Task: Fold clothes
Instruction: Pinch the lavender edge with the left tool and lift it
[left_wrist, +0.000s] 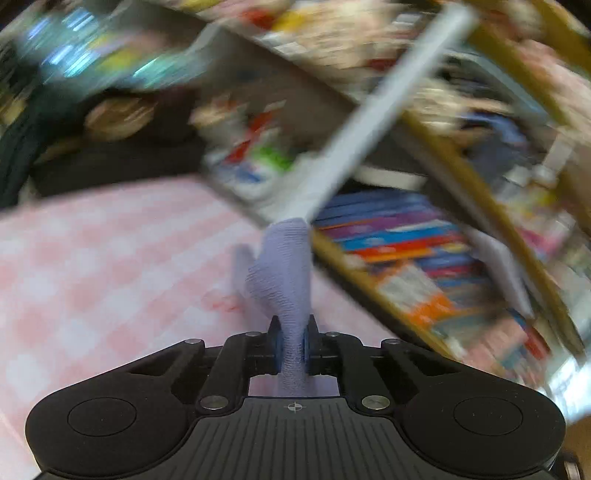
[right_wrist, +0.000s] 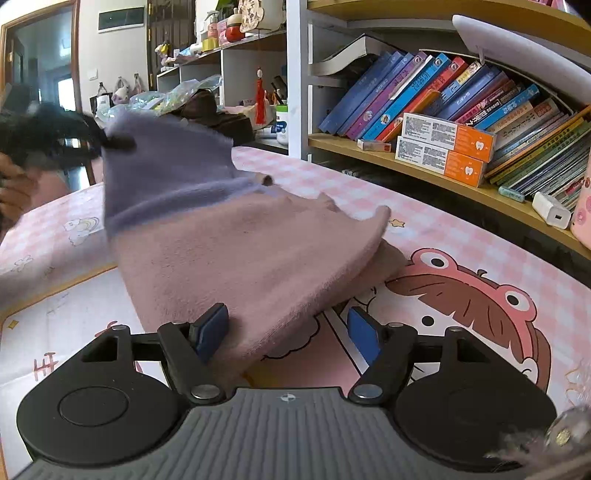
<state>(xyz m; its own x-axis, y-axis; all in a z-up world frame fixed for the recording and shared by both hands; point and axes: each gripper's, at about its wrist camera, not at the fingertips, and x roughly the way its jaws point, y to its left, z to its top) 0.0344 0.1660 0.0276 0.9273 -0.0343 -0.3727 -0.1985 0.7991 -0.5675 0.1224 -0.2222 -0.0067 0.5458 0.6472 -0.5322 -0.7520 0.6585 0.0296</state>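
Observation:
A knitted garment (right_wrist: 236, 251), purple at the top and pink below, is lifted off the pink checked table (right_wrist: 443, 236) at its purple end. My left gripper (left_wrist: 293, 345) is shut on the purple fabric (left_wrist: 284, 273), which sticks up between its fingers; that view is heavily blurred. In the right wrist view the left gripper (right_wrist: 92, 142) shows blurred at the far left, holding the garment's purple corner up. My right gripper (right_wrist: 288, 334) is open, its blue pads either side of the garment's pink lower edge, which drapes over the left pad (right_wrist: 210, 330).
A bookshelf (right_wrist: 406, 162) with leaning books (right_wrist: 424, 92) and orange-white boxes (right_wrist: 447, 147) stands along the table's far right edge. A white charger (right_wrist: 554, 212) lies on the shelf. Clutter and a dark bag (right_wrist: 214, 114) sit at the table's back.

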